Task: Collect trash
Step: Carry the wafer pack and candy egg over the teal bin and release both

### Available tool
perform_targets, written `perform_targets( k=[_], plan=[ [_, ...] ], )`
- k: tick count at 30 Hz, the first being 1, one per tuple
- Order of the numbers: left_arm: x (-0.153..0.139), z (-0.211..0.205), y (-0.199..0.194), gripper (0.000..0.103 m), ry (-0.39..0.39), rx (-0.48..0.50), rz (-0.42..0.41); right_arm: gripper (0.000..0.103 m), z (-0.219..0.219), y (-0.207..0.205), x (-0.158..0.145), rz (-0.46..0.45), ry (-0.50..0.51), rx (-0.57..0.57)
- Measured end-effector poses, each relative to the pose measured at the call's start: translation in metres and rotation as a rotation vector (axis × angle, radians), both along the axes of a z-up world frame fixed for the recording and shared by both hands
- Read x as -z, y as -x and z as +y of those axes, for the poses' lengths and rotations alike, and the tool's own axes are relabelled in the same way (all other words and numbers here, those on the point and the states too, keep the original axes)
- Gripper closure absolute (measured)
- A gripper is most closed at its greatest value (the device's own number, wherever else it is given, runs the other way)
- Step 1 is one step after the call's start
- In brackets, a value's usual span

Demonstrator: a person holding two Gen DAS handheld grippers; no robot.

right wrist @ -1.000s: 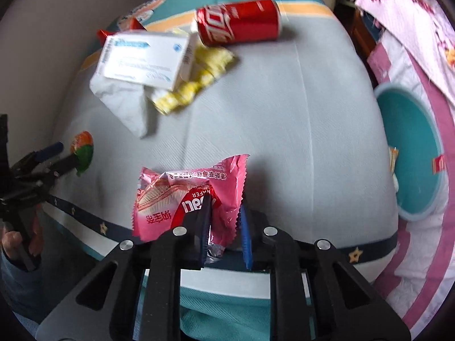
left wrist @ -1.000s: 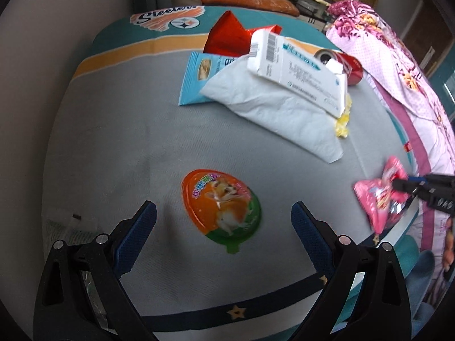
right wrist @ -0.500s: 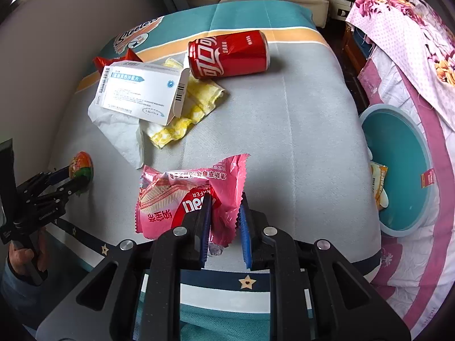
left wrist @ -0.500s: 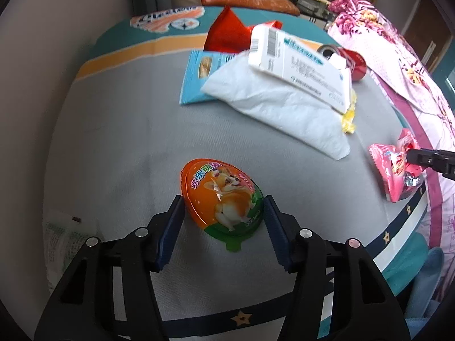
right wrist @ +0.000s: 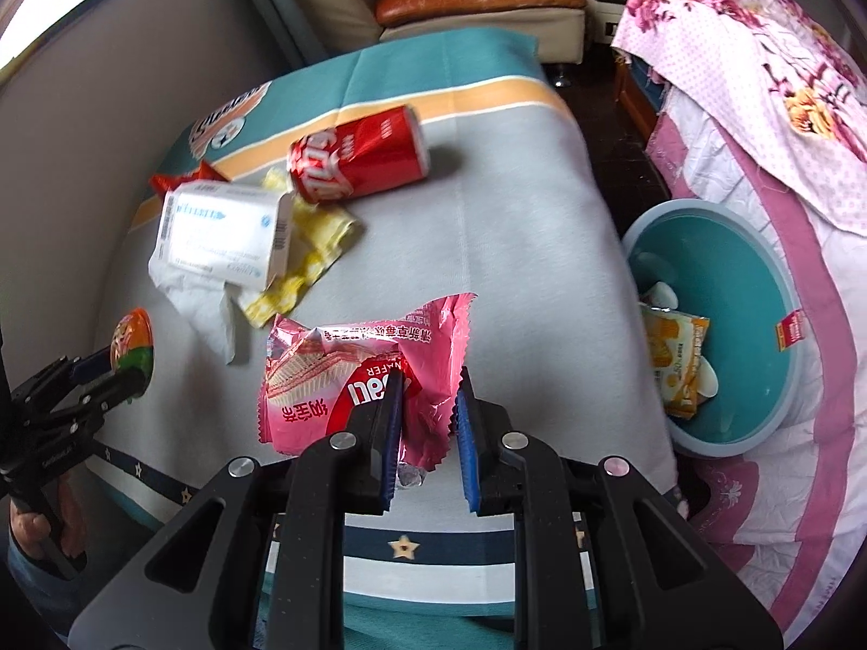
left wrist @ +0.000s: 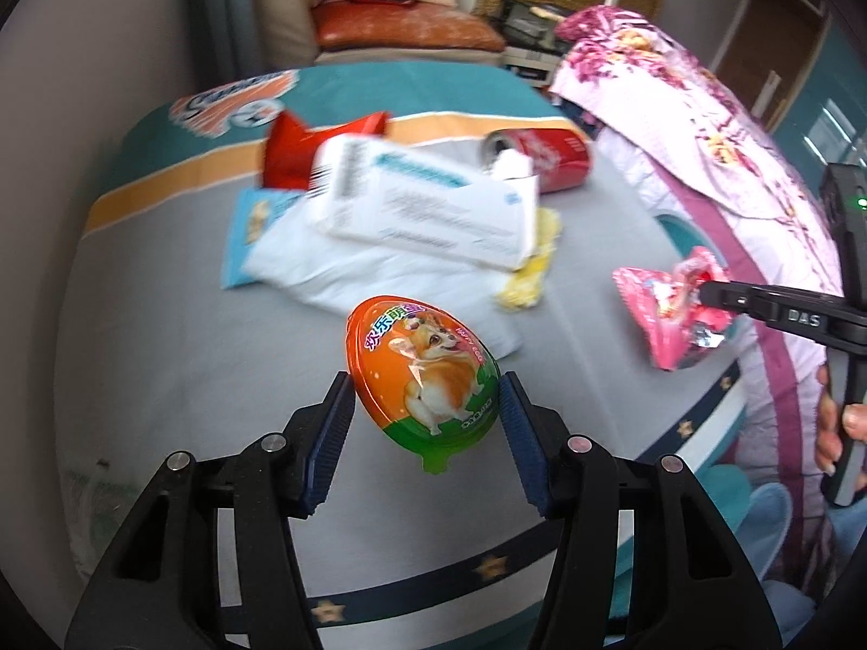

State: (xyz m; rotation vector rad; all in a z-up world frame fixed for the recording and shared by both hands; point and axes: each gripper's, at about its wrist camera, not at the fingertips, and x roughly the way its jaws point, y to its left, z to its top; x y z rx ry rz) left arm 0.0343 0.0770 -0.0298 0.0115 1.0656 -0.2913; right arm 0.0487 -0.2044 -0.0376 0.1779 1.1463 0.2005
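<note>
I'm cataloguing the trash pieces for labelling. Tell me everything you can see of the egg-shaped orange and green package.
The egg-shaped package is glossy moulded plastic: orange over most of its face, green at the narrow lower end, with a small green tab at the bottom. It shows a corgi, colourful Chinese lettering and "HAPPY EGG". The left gripper is shut on its two sides, blue ribbed pads pressing it. It appears lifted off the grey cloth, printed face toward the camera, wide end away. In the right wrist view it appears edge-on.

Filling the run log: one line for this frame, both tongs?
left tongs: shut on egg toy | right tongs: shut on pink wrapper | basin: right of table, holds trash | can: on table
</note>
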Motion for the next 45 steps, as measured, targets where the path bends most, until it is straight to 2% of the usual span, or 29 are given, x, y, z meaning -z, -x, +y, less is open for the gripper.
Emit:
perform_targets(
  k=[7, 22, 29, 33, 45],
  plan=[
    [-0.007, -0.064, -0.018, 0.047, 0.017, 0.114, -0.006, 0.086, -0.042, -0.002, -0.012, -0.044, -0.014, 0.078],
    [-0.013, -0.220, -0.048, 0.047, 0.011, 0.334, -0.010, 0.086, -0.179, 0.004, -0.034, -0.142, -0.016, 0.316],
    [-0.002, -0.290, -0.065, 0.047, 0.011, 0.405, 0.020, 0.086, -0.225, 0.007, -0.024, -0.144, 0.008, 0.390],
    [0.009, -0.326, -0.070, 0.047, -0.020, 0.450, 0.036, 0.086, -0.248, 0.009, -0.015, -0.138, -0.004, 0.426],
    [0.035, -0.384, -0.080, 0.047, -0.061, 0.511, 0.077, 0.085, -0.281, 0.004, 0.007, -0.108, -0.005, 0.468]
  ],
)
